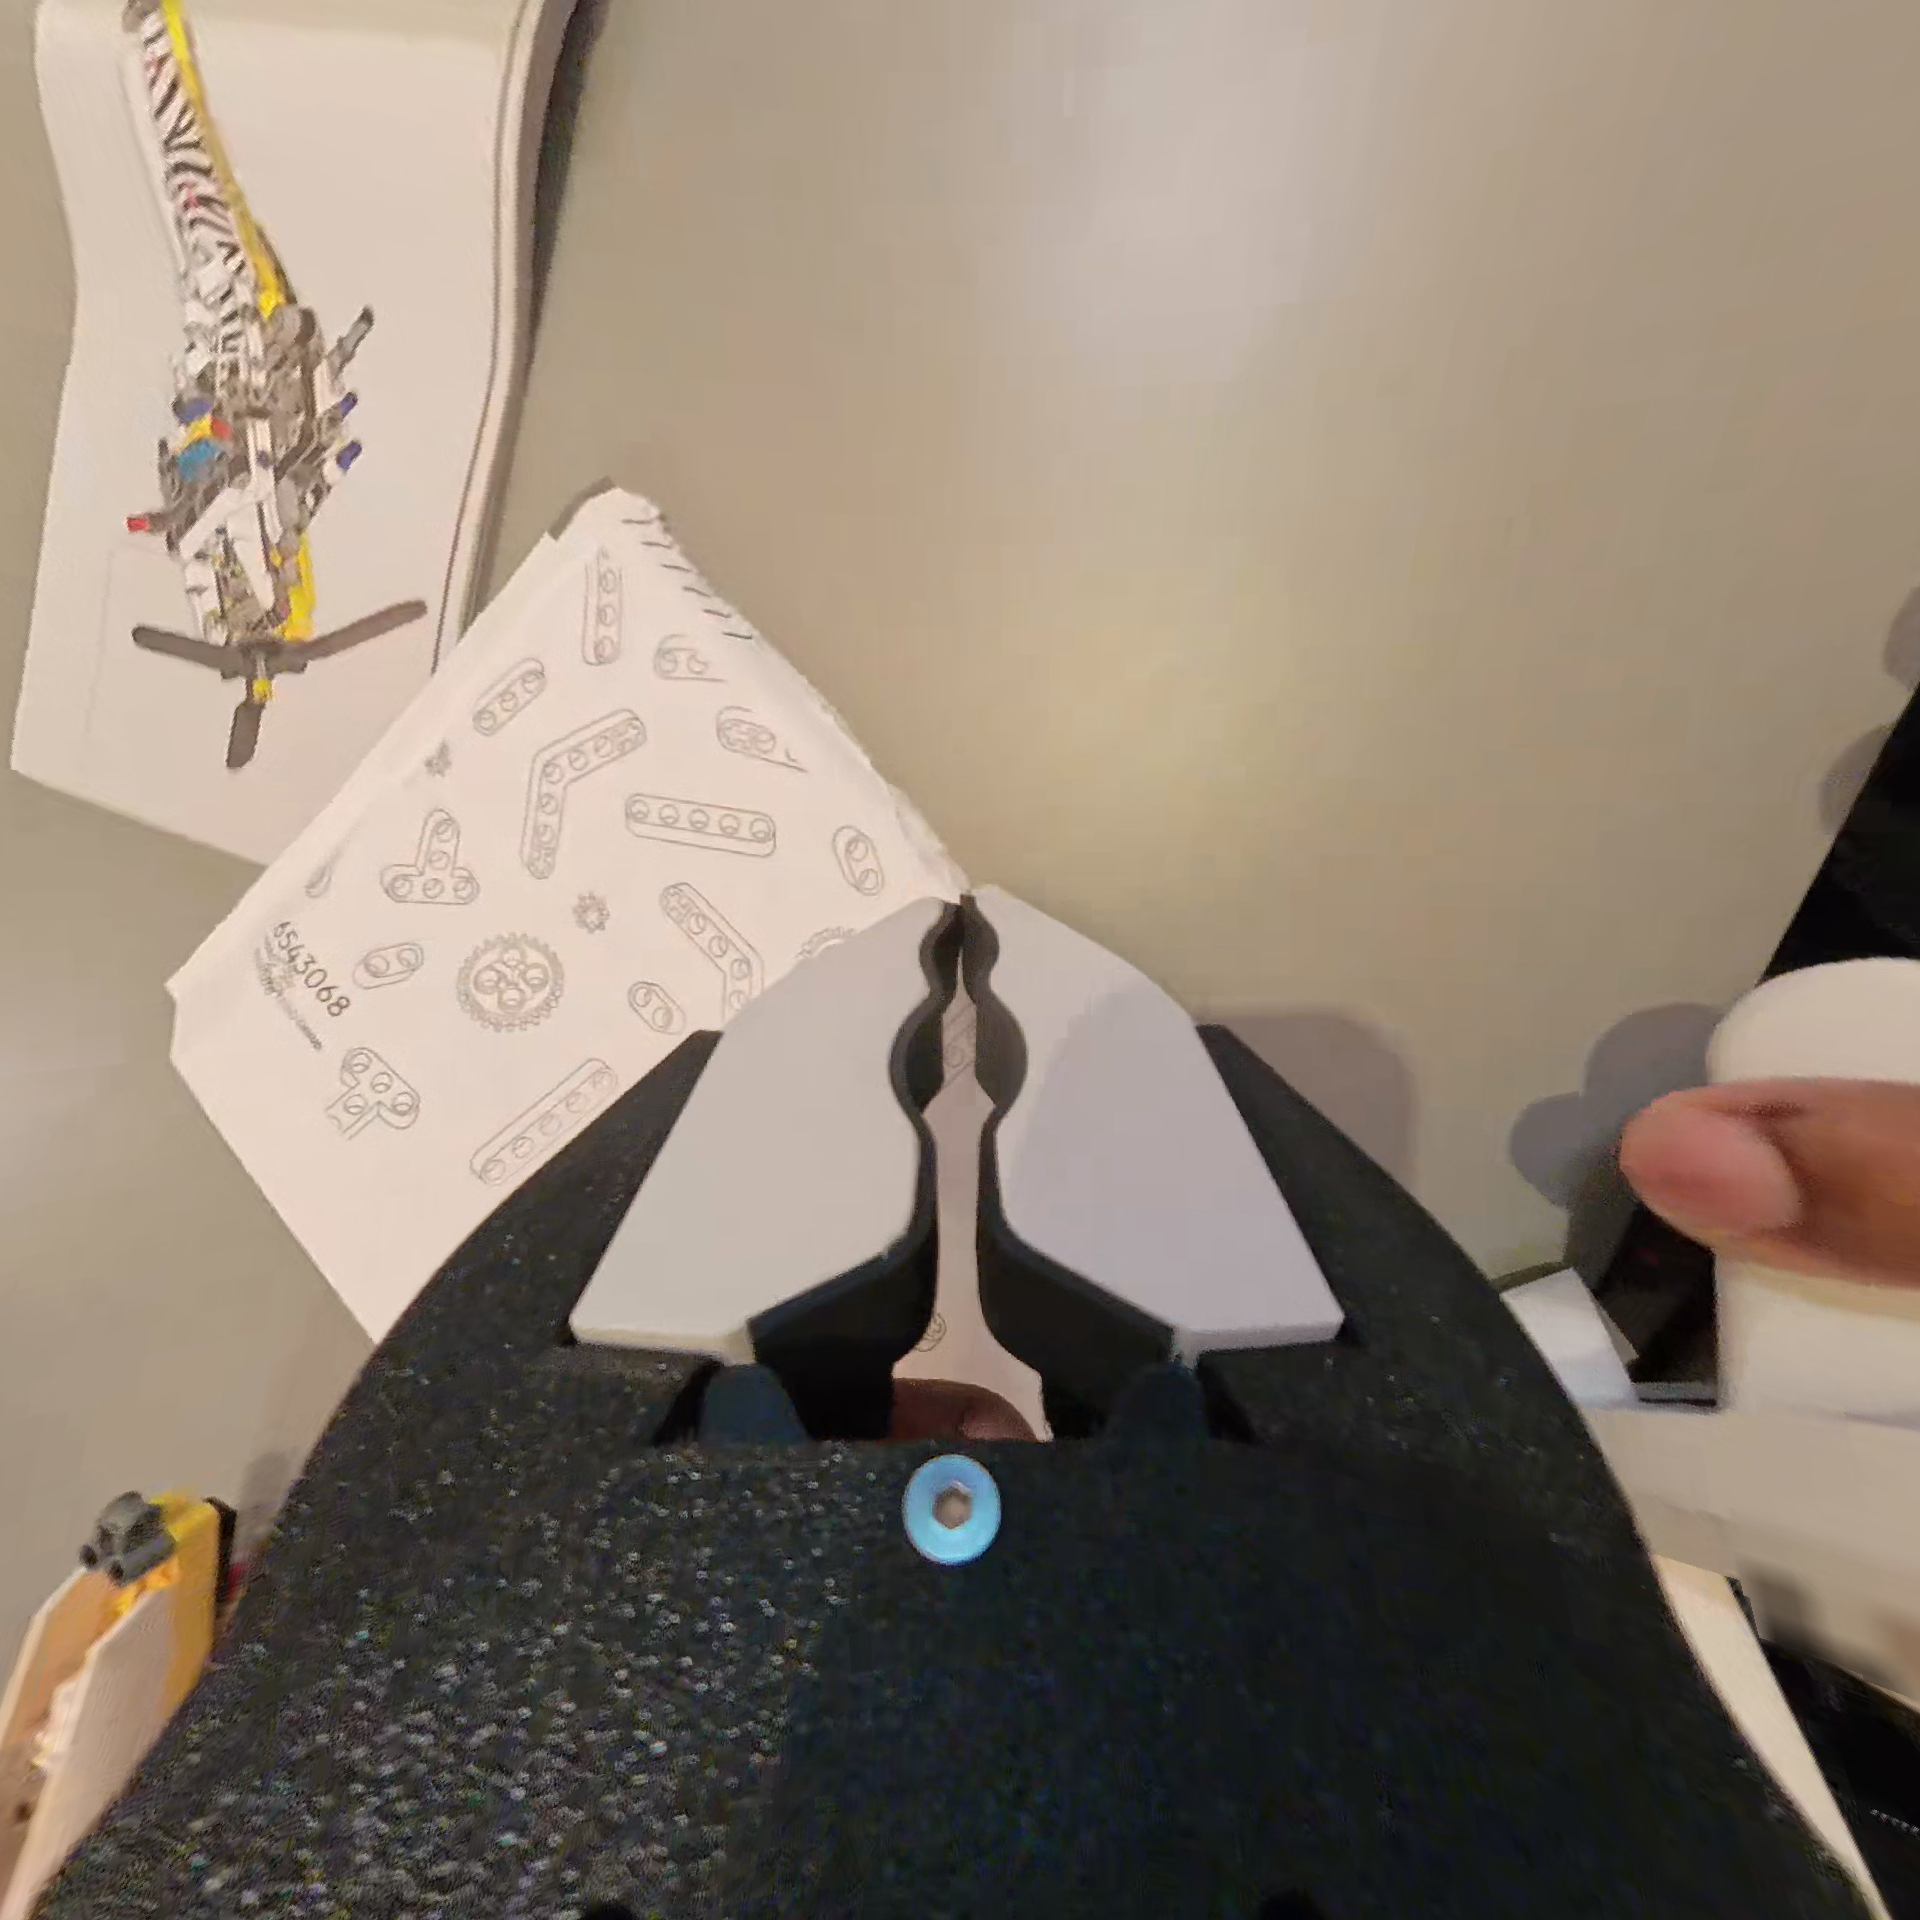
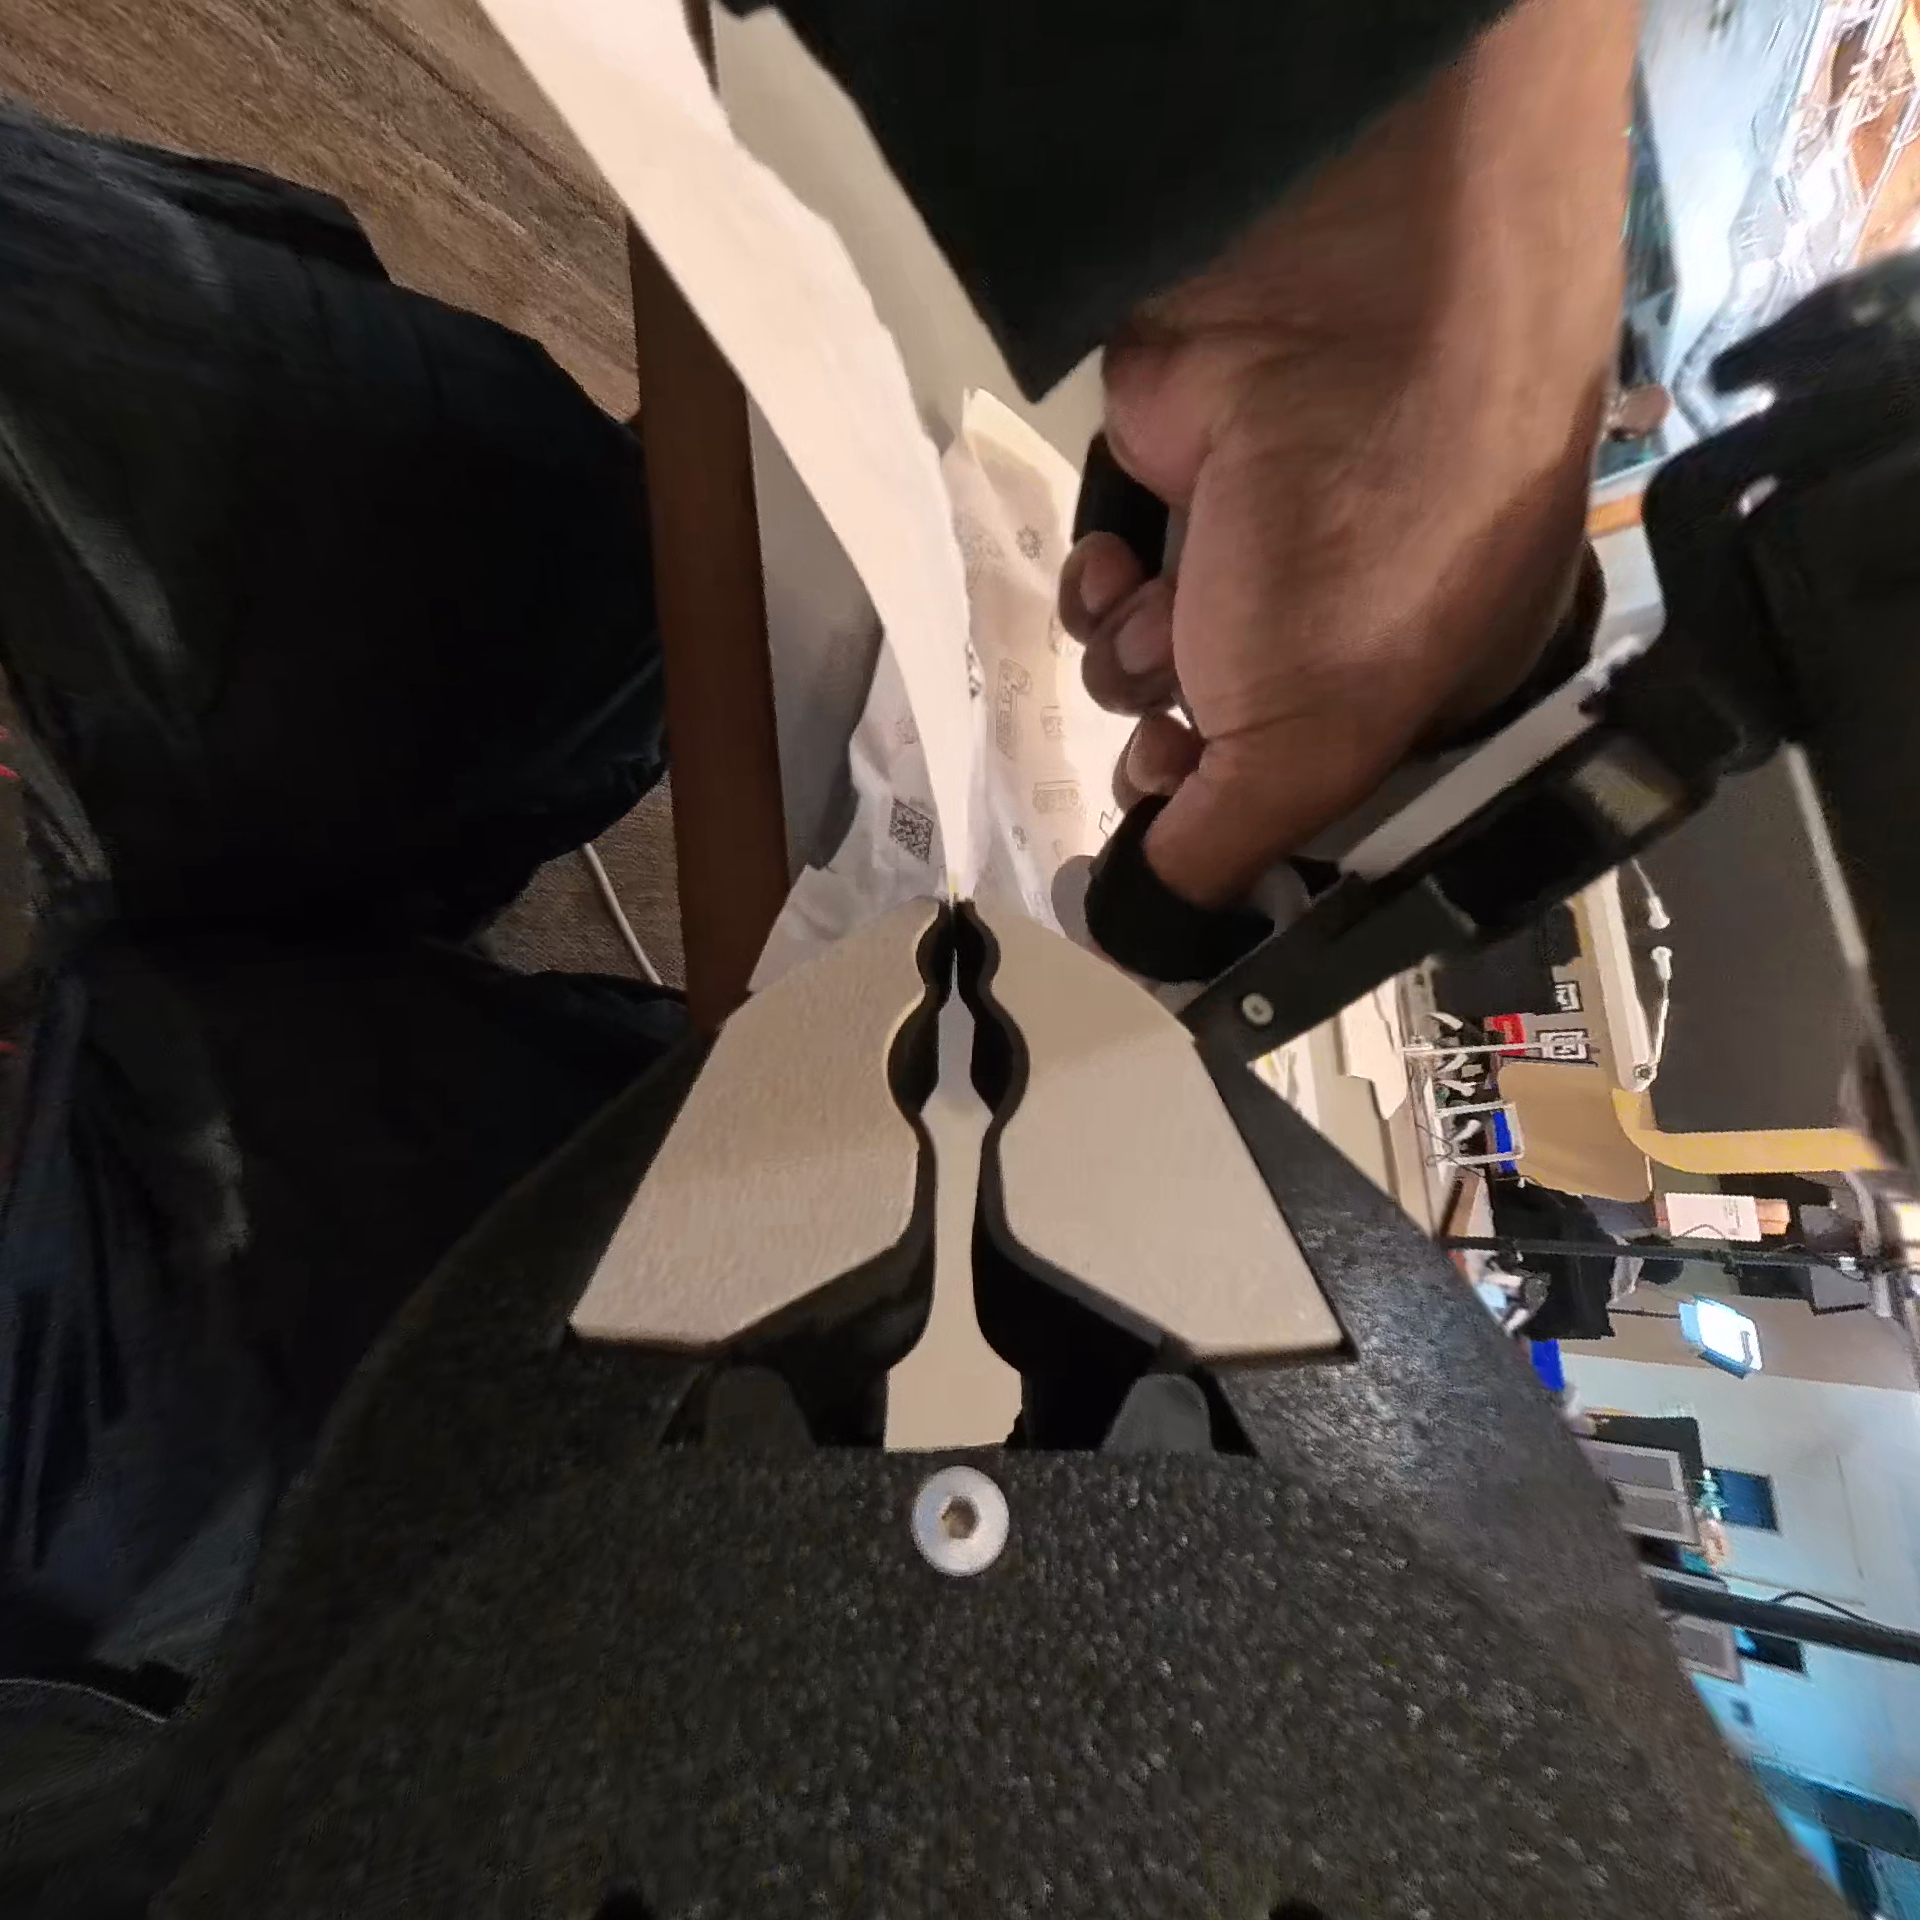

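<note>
In the left wrist view my left gripper (image 1: 961,909) is shut on the near corner of a white paper bag (image 1: 582,883) printed with outlines of building parts. The bag's paper shows between the fingers. The bag lies on a grey table (image 1: 1247,416). In the right wrist view my right gripper (image 2: 956,914) is shut on the end of a plain white paper sheet (image 2: 831,364) that runs up and left from the fingertips. The printed bag (image 2: 1018,644) is just behind the sheet. I cannot tell if the sheet is part of the bag.
An open instruction booklet (image 1: 260,416) with a model picture lies at the far left. A yellow and grey toy model (image 1: 145,1548) sits at the near left. A hand (image 1: 1766,1174) is at the right. Another hand (image 2: 1351,571) grips a tool beside the bag. A brown table edge (image 2: 707,675) stands left. The grippers' ends are close to 11 centimeters from one another.
</note>
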`<state>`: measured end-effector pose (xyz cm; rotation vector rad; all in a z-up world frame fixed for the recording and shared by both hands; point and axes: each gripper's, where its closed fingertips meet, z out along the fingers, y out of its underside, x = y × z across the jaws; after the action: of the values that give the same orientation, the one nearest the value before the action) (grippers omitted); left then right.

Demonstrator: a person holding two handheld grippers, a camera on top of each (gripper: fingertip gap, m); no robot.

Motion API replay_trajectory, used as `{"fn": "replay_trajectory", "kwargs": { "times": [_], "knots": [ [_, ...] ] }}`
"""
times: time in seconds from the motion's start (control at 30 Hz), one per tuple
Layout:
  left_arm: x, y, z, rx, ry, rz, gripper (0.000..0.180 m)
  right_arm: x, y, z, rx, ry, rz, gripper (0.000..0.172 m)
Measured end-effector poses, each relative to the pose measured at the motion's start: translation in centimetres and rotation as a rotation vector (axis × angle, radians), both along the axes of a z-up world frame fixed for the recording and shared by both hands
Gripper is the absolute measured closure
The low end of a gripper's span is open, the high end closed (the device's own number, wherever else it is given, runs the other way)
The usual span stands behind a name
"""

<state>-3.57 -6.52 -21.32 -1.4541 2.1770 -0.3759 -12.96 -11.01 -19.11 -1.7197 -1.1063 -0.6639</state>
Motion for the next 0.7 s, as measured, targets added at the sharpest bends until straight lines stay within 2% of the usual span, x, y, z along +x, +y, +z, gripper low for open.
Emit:
{"fn": "replay_trajectory", "kwargs": {
  "times": [0.27,0.4,0.53,0.7],
  "knots": [
    [-1.0,0.4,2.9,-0.216,-0.252,0.066,0.179,-0.5,-0.1,0.1,0.009,0.086,-0.015,0.171],
    [-1.8,1.1,5.5,-0.301,-0.406,0.097,0.179,-0.1,-0.2,0.3,0.010,0.133,-0.050,0.159],
    [-3.0,1.9,8.6,-0.339,-0.600,0.094,0.179,0.4,-1.0,1.4,-0.010,0.372,-0.050,0.150],
    [-5.1,1.9,12.2,-0.341,-0.852,0.044,0.179,2.9,-3.2,4.9,-0.043,0.779,0.002,0.147]
  ]
}}
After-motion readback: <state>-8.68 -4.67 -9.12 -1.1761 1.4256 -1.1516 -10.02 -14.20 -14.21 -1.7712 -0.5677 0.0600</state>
